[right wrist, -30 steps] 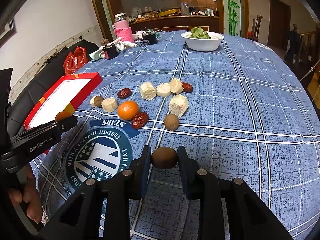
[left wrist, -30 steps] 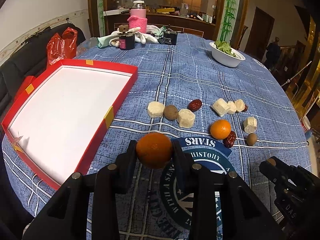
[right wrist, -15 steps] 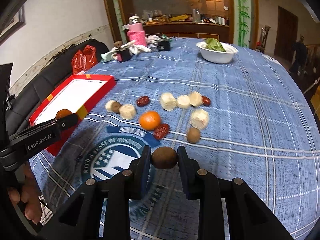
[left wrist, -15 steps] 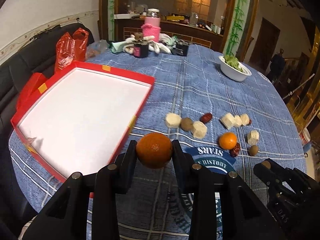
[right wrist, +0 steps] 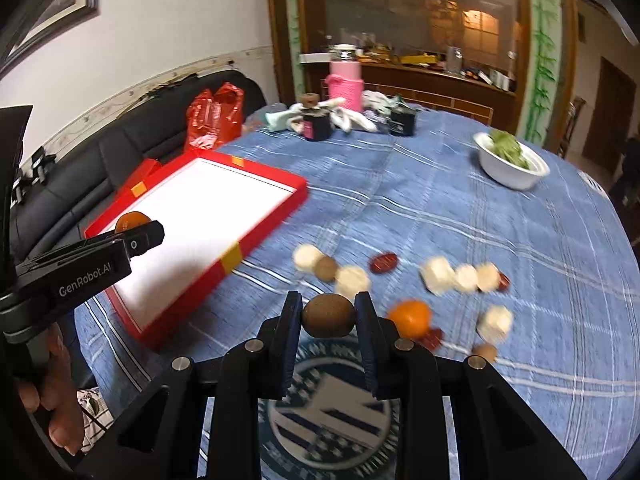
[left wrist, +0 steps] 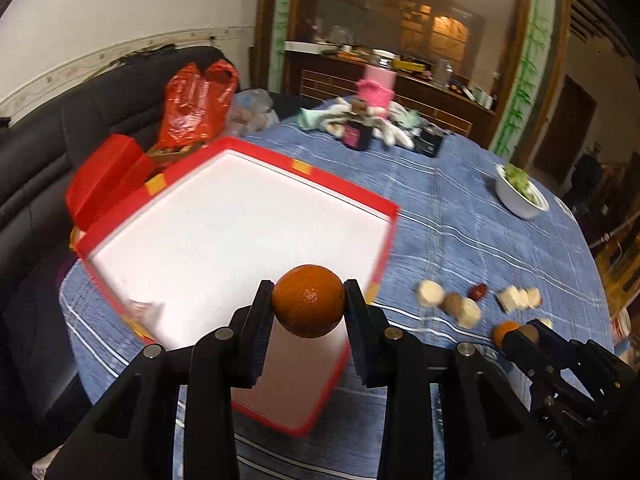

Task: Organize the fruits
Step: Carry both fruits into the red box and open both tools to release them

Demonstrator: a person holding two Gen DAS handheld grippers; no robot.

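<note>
At nine o'clock on the table lies the red tray, its white floor bare of fruit apart from a small blurred scrap by its near-left corner that cannot be identified. The left gripper has its fingers clamped on an orange, which hangs above the tray's near end at about six o'clock in the left wrist view. The step in hand looks like carrying fruit to the tray, both hands loaded at once. The right gripper pinches a small brown fruit, possibly a kiwi, over the blue tablecloth, just short of the tray's near-right wall at about ten o'clock from it. The next move probably calls for lowering the orange close to the tray floor before letting go, since a round fruit could roll, then bringing the brown fruit across the red wall and setting it clear of the orange. Further right, from one to three o'clock of the right gripper, the rest waits on the cloth: pale cut chunks, red dates, a second orange and more brown fruits. At two o'clock, well apart, a white bowl holds green leaves.
</note>
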